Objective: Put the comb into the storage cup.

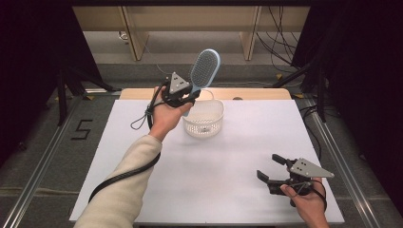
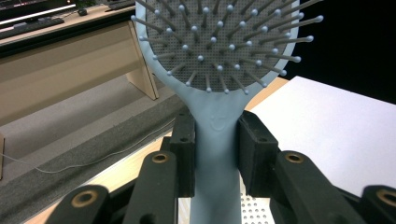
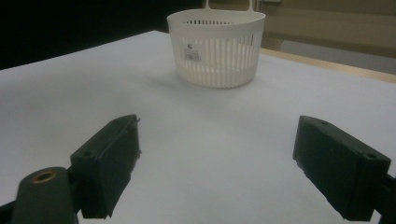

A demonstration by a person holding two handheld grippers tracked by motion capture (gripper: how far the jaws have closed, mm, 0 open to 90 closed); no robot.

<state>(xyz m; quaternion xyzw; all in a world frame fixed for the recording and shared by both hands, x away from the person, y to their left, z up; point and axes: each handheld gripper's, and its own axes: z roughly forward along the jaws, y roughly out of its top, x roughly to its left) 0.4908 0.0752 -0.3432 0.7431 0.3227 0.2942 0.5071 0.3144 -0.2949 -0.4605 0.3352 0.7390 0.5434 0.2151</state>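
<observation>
A light blue hairbrush [image 1: 205,69] is held up in the air, bristle head tilted up and to the right, above the left rim of a white slotted basket [image 1: 204,118]. My left gripper [image 1: 190,99] is shut on its handle [image 2: 215,154], both black pads pressing the handle's sides just below the bristle head [image 2: 219,42]. The basket [image 3: 215,46] stands at the back middle of the white table sheet. Near the front right corner, my right gripper [image 1: 272,167] rests low over the table, its jaws wide open with bare table between them [image 3: 217,161].
The white sheet [image 1: 228,171] covers the table, with a wooden strip [image 1: 256,93] along the far edge. A black cable [image 1: 142,118] loops from the left gripper. Wooden furniture legs stand on the floor beyond.
</observation>
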